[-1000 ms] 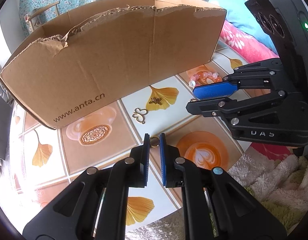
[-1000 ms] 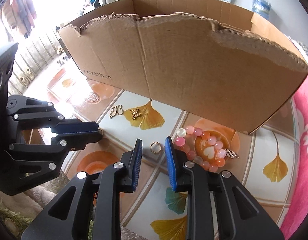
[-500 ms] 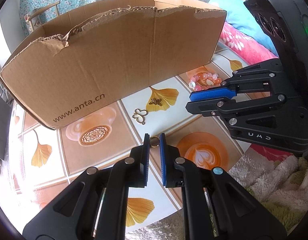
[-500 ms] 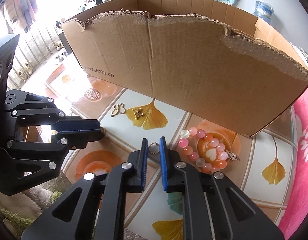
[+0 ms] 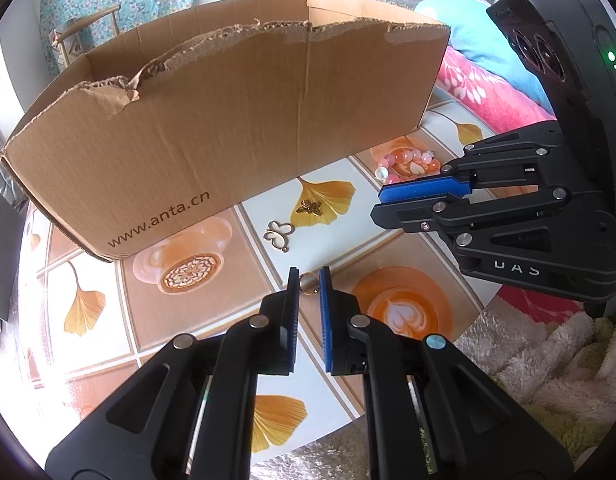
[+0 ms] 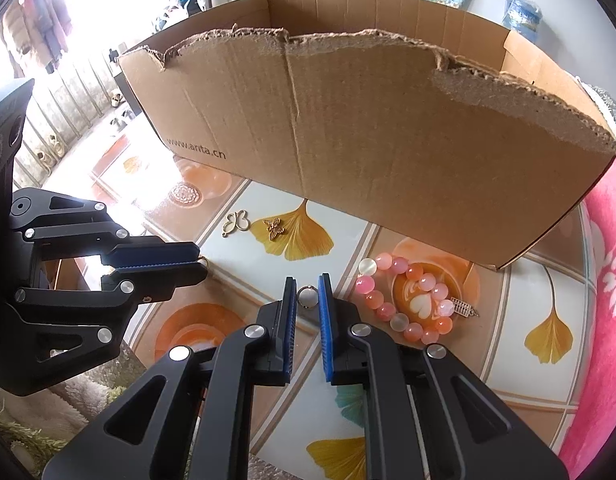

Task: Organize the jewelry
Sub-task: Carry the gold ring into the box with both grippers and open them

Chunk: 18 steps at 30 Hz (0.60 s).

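Observation:
A brown cardboard box [image 5: 228,128] stands on the patterned table; it also shows in the right wrist view [image 6: 367,152]. My left gripper [image 5: 309,280] is shut on a small gold ring [image 5: 309,283]. My right gripper [image 6: 308,292] is shut on a small silver ring [image 6: 307,296]. A pink bead bracelet [image 6: 403,300] lies just right of the right gripper. A butterfly-outline charm [image 5: 278,234] and a gold butterfly charm [image 5: 309,208] lie in front of the box. The right gripper [image 5: 387,200] shows at the right of the left wrist view.
The table [image 6: 507,360] carries a ginkgo-leaf and coffee pattern. A pink blanket [image 5: 491,96] lies right of the box. A fluffy rug [image 5: 547,380] lies below the table edge. A chair [image 5: 84,40] stands behind the box.
The right gripper's jaws closed from a wide gap onto the silver ring. The left gripper has stayed shut on the gold ring and barely moved.

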### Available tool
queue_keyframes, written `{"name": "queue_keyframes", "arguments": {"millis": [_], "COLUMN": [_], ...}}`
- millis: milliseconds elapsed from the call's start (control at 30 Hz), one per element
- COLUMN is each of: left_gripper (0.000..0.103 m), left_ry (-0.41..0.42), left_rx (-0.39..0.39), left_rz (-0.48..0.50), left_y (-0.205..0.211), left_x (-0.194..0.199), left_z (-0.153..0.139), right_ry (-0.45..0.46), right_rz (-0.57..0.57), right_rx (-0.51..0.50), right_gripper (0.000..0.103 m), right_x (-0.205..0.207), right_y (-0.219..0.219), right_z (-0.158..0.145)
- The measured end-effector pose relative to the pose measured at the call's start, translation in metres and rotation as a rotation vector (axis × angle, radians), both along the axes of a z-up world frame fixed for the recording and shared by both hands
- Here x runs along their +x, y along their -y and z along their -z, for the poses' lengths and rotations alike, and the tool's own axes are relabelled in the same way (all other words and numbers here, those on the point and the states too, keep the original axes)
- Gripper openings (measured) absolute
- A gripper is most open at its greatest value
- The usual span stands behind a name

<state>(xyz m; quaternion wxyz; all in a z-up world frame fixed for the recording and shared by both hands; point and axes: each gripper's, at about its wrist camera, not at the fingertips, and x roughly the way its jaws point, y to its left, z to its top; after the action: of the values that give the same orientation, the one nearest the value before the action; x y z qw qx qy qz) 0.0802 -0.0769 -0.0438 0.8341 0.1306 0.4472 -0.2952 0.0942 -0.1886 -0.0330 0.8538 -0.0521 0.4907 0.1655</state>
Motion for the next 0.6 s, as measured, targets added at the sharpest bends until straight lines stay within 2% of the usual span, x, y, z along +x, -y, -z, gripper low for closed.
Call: {"name": "queue_keyframes", "arguments": {"millis": [333, 467, 600], "left_gripper": [0.009, 0.009, 0.009], "left_ry": [0.056, 0.105, 0.172], "left_rx": [-0.016, -0.055, -0.087], "left_rz": [0.002, -0.012, -0.017], "left_y": [-0.008, -0.016, -0.022], "left_x": [-0.011, -0.015, -0.011], "left_z": [-0.020, -0.048, -0.085], "right_ry": [0.058, 0.102, 0.184], "right_rz": [0.013, 0.002, -0.037], "right_rx": [0.013, 0.030, 0.064], "right_gripper": [0.011, 0.011, 0.011], "right_x": [-0.013, -0.022, -0.027], "right_y": [0.004, 0.002, -0.003], "right_z": [-0.025, -0.044, -0.079]}}
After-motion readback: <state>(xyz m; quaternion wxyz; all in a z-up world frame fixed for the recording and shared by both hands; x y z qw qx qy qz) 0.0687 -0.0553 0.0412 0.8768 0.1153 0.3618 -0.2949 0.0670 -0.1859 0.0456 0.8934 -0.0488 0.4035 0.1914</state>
